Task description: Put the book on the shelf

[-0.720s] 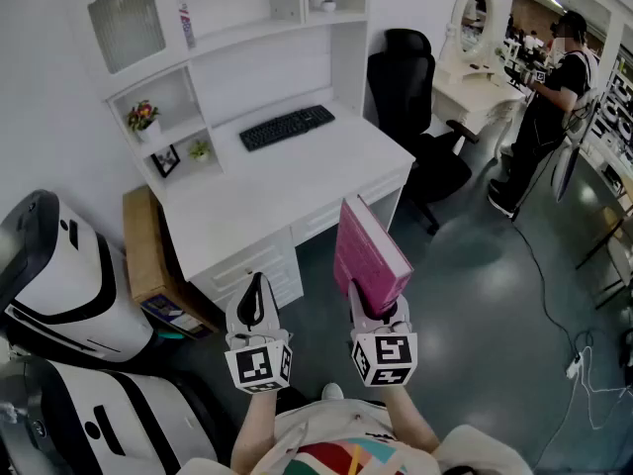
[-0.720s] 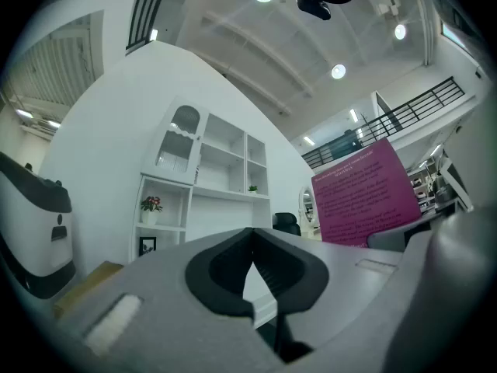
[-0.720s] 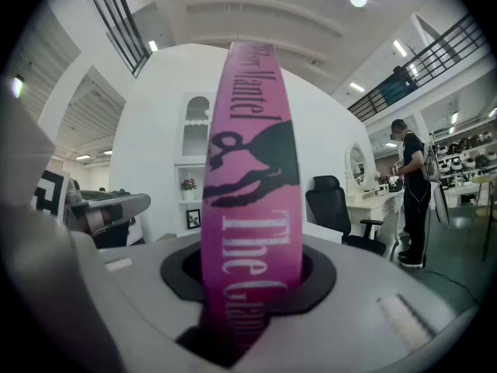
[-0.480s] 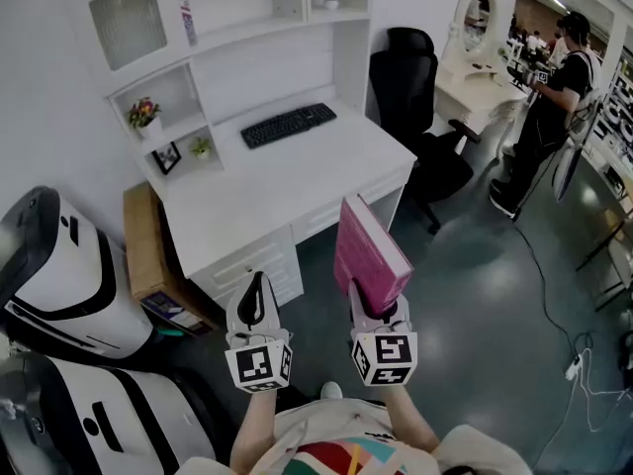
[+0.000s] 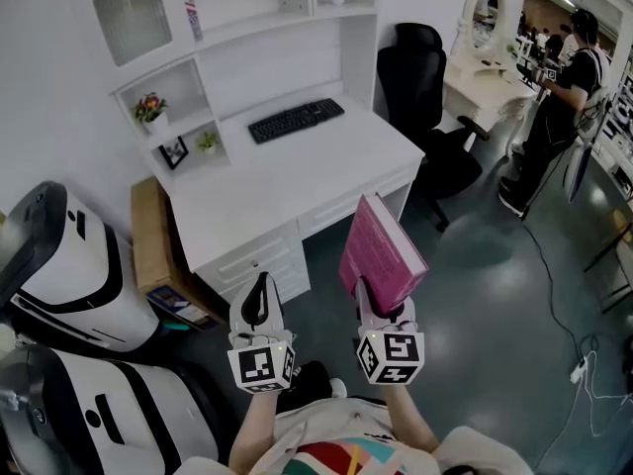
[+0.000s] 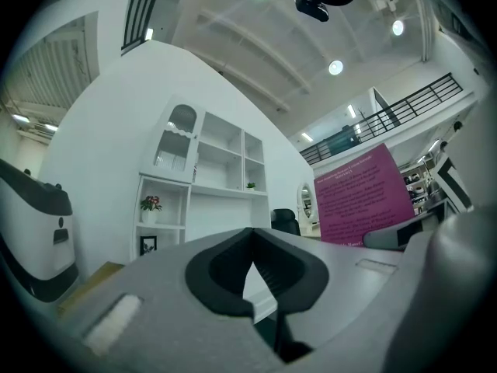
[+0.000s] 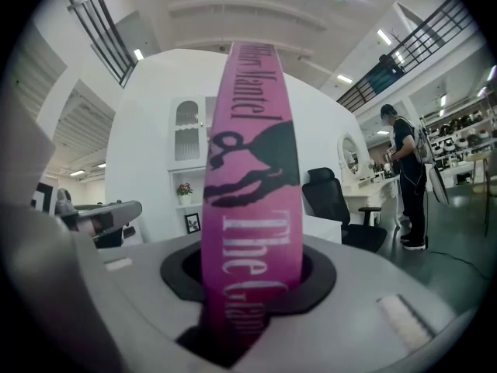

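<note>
A thick pink book stands upright in my right gripper, which is shut on its lower end; in the right gripper view its spine fills the middle between the jaws. My left gripper is shut with nothing in it, level beside the right one. In the left gripper view the book's back cover shows at the right. The white shelf unit rises over the white desk ahead of both grippers, some way off.
A black keyboard lies on the desk. Small plants and a picture frame fill the left cubbies. A black office chair stands right of the desk. White-and-black machines crowd the left. A person stands far right.
The view has shifted slightly, so the desk sits a little lower and to the right in the frame. The book now tilts a bit more to the right in my right gripper.
</note>
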{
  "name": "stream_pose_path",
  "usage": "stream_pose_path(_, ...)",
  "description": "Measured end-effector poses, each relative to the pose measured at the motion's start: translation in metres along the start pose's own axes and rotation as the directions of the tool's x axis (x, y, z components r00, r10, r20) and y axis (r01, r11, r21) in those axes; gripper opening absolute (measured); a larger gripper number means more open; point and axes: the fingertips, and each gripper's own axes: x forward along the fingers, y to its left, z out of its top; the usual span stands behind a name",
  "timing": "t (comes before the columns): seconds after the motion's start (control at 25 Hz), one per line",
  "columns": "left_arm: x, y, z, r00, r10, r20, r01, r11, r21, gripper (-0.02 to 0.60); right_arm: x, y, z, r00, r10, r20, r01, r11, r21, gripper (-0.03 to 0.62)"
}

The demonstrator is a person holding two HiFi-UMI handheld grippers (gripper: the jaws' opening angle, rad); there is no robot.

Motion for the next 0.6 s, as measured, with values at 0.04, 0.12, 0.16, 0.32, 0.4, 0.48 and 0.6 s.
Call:
stream_pose_path(0.04, -0.001, 0.000, -0.001, 1.000, -0.002, -0.004, 0.002, 1.000, 0.002, -0.002, 0.000, 0.000, -0.002, 1.000, -0.002, -0.007, 0.002, 1.000, 0.004, 0.146)
stream_pose_path(0.12, -0.001, 0.002, -0.003, 1.000, 0.001, -0.008, -0.001, 1.000, 0.003, -0.002, 0.002, 0.001, -0.006, 1.000, 0.002, -0.017, -0.002, 1.000, 0.017, 0.146)
stream_pose_path(0.16, -0.001, 0.003, -0.003, 1.000, 0.004, -0.009, -0.004, 1.000, 0.004, -0.002, 0.004, 0.002, -0.007, 1.000, 0.007, -0.020, -0.006, 1.000, 0.024, 0.146)
stream_pose_path(0.32, 0.010, 0.007, 0.001, 1.000, 0.006, 0.003, -0.006, 1.000, 0.003, 0.000, 0.014, 0.005, -0.003, 1.000, 0.020, -0.022, -0.019, 0.999, 0.032, 0.146)
stream_pose_path(0.4, 0.022, 0.009, 0.000, 1.000, -0.001, 0.012, 0.001, 1.000, -0.001, -0.002, 0.024, 0.005, 0.000, 1.000, 0.023, -0.019, -0.022, 0.999, 0.025, 0.146)
stream_pose_path(0.48, 0.039, 0.011, 0.000, 1.000, -0.010, 0.023, 0.010, 1.000, -0.006, -0.002, 0.034, 0.005, 0.006, 1.000, 0.026, -0.010, -0.026, 1.000, 0.013, 0.146)
stream_pose_path(0.6, 0.065, 0.012, 0.006, 0.999, -0.019, 0.048, 0.020, 1.000, -0.006, -0.001, 0.050, 0.001, 0.018, 1.000, 0.025, 0.012, -0.025, 1.000, -0.007, 0.147)
